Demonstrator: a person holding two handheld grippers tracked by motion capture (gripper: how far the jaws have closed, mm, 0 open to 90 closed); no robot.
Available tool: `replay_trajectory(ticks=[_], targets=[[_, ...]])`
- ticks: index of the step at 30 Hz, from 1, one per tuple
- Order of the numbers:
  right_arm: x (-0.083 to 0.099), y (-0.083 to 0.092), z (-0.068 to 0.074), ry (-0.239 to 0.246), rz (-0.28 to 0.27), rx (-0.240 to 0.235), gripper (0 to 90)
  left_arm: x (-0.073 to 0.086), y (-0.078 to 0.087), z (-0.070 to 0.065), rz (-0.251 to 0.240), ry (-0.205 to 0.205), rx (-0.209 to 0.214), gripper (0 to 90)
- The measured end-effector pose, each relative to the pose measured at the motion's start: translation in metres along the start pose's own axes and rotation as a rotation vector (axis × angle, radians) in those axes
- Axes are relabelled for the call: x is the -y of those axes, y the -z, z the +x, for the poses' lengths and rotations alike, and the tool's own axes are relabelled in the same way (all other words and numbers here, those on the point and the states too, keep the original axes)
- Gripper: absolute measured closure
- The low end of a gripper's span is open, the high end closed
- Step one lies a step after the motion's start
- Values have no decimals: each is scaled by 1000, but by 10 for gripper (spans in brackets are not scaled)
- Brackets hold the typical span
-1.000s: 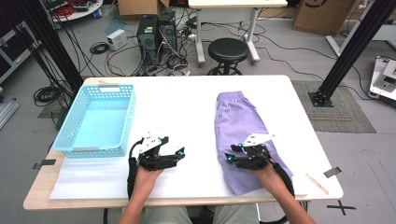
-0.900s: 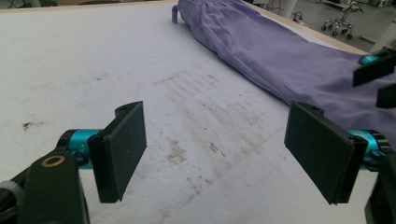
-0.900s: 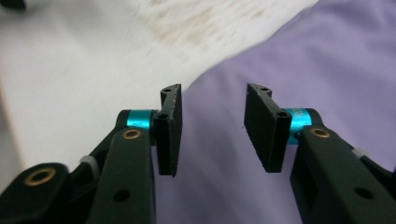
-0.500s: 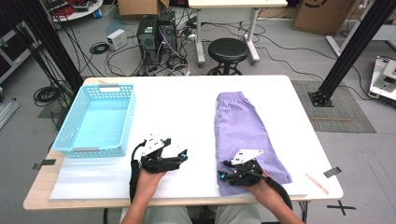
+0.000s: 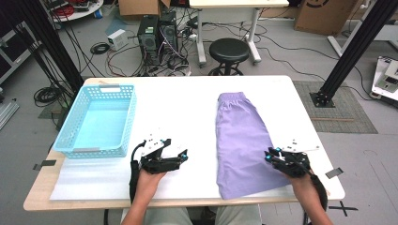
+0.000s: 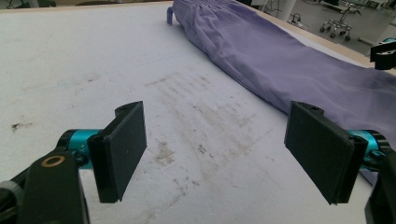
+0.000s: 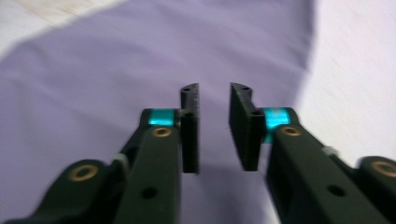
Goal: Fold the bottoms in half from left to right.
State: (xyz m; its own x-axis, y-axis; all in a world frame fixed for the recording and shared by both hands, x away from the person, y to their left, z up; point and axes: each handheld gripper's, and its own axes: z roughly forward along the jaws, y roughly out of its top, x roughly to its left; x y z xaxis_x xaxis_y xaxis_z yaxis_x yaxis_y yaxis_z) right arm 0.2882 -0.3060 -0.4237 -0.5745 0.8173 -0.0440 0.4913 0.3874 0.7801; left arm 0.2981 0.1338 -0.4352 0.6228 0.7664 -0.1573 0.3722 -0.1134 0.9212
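The right gripper (image 7: 214,128), its jaws just narrowing to a slim gap with nothing pinched, hovers over the purple shorts (image 5: 244,140) at their right edge. The left gripper view shows the left gripper (image 6: 215,149) released, jaws wide over the stained white bench (image 6: 93,70), shorts just to its right; the high view adds a blue basket (image 5: 98,121). No writing is readable.

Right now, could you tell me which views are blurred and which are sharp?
Right gripper view: smeared; the purple shorts under the right tool are soft. Left gripper view: crisp; table stains show clearly. High view: slightly soft, evenly lit.
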Motion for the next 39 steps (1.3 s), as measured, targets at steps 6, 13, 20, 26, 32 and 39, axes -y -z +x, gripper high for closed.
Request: replay_trajectory(ticks=[6,13,20,26,32,39], targets=[[16,12,-20,-58,23,53,728,0,-3,0,1,2,3,209],[25,7,-20,-60,83,38,810,2,-3,1,10,-4,7,209],[25,12,-22,-39,78,68,900,2,1,6,2,5,2,209],[27,10,-30,-59,114,97,872,2,0,4,4,4,3,209],[27,12,-28,-73,77,71,697,2,0,5,6,6,1,209],[33,7,-26,-21,142,117,861,2,-1,5,5,6,0,209]])
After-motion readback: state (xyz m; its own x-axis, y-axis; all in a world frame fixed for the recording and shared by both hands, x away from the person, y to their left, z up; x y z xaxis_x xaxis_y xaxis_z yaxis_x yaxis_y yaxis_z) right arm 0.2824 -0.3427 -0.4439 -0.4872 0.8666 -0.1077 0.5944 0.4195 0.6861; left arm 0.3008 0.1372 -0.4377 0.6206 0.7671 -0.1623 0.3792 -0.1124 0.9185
